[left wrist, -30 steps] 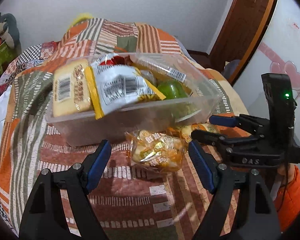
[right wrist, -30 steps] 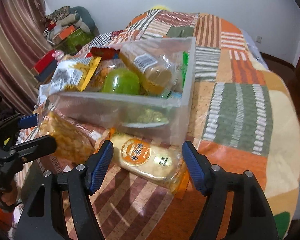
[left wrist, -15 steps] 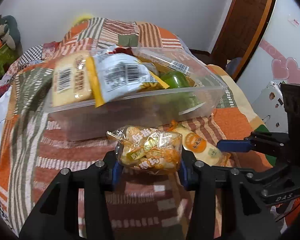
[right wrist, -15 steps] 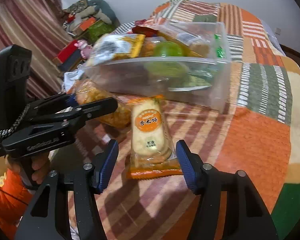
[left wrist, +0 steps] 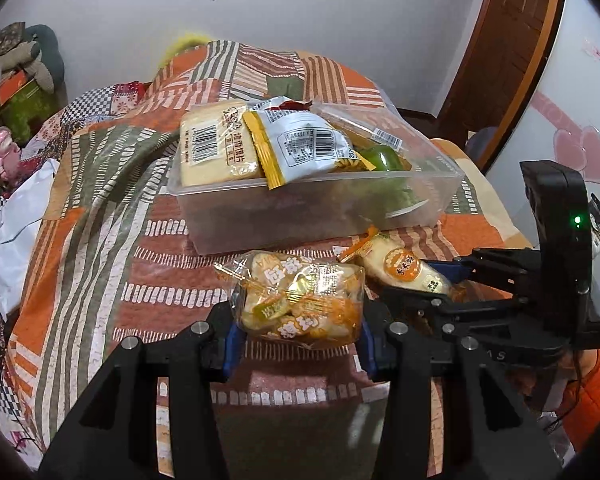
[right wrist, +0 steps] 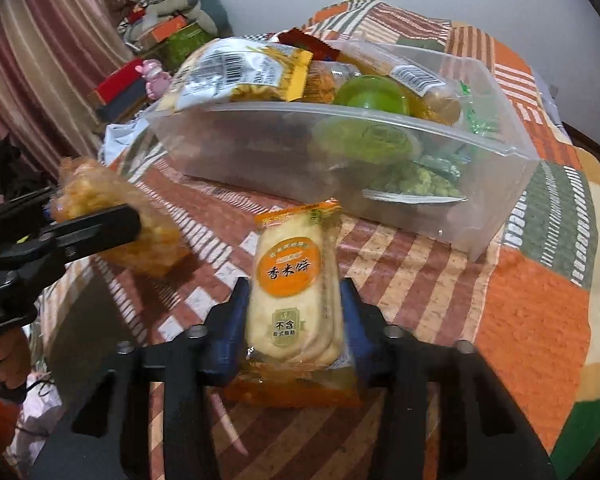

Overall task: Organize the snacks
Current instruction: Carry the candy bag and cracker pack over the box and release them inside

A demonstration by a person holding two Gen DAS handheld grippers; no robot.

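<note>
A clear plastic bin [left wrist: 324, 208] full of snack packs stands on the patchwork bedspread; it also shows in the right wrist view [right wrist: 496, 200]. My left gripper [left wrist: 298, 336] is shut on a clear bag of yellow candies [left wrist: 300, 300], held just above the spread in front of the bin. My right gripper [right wrist: 294, 324] is shut on an orange-labelled rice cracker pack [right wrist: 292, 284], lifted in front of the bin. The cracker pack [left wrist: 404, 270] and right gripper show at the right of the left wrist view. The candy bag [right wrist: 112, 216] shows at the left of the right wrist view.
The bin holds a barcode-labelled yellow pack [left wrist: 216, 148], a white and yellow bag [left wrist: 300, 144] and a green jelly cup [right wrist: 372, 92]. Piled clutter and a curtain [right wrist: 52, 40] lie left of the bed. A wooden door [left wrist: 508, 52] stands at the right.
Both grippers closed on their packs: the left one took the candy bag and lifted it slightly, the right one closed on the rice cracker pack and raised it off the spread.
</note>
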